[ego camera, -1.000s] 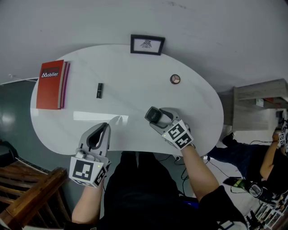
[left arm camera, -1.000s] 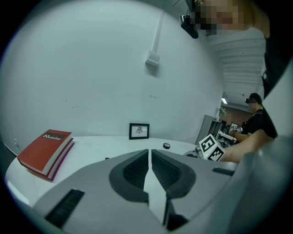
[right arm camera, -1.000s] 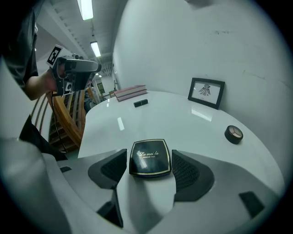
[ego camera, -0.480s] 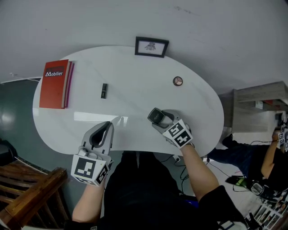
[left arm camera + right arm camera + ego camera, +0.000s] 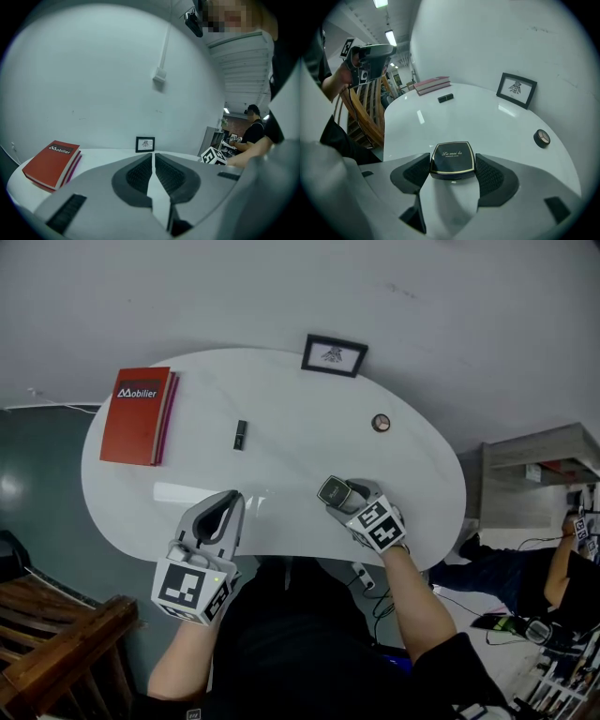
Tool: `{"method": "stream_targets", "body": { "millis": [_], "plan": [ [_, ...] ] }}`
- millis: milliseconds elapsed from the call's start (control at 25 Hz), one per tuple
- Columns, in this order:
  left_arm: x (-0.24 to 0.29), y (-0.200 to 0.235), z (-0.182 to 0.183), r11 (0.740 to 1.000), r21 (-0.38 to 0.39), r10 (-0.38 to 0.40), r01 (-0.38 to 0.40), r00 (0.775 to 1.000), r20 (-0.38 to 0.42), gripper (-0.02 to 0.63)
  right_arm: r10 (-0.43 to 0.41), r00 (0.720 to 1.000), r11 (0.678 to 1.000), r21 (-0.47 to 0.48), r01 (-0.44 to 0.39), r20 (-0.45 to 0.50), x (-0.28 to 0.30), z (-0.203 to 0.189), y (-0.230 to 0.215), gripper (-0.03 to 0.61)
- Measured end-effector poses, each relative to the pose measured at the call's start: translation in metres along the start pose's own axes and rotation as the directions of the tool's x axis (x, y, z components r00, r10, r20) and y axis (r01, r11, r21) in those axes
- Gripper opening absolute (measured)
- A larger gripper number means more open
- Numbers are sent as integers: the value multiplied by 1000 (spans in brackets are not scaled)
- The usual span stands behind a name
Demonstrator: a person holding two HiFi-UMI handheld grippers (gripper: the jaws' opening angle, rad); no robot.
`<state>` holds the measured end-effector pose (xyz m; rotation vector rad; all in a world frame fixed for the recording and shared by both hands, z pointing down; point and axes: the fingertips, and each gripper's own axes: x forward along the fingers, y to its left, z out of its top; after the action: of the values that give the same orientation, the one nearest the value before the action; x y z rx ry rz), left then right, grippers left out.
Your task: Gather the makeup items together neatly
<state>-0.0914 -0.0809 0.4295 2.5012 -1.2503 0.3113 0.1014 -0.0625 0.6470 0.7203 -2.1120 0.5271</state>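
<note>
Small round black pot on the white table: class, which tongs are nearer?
Right. The right tongs, shut on a square black compact, are near the small round black pot, on its near side; the left tongs, shut, are farther left.

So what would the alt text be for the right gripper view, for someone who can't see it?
Two grey jaws of the right gripper clamp a square black powder compact over a white table. Farther off on the table sit a small round compact, a black tube, red books and a framed picture.
</note>
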Motion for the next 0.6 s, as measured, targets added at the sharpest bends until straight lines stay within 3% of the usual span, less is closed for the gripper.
{"method": "stream_targets", "body": {
  "millis": [240,600],
  "plan": [
    [-12,16,-10,1000,4,-23,23,1000,-9,29,-30,998,999,17,31,-49,11,-14,9,270],
    [-10,20,-19,999,6,-48,48,998,-38,29,-59,995,994,-91,52,-75,27,-11,14,272]
  ]
}}
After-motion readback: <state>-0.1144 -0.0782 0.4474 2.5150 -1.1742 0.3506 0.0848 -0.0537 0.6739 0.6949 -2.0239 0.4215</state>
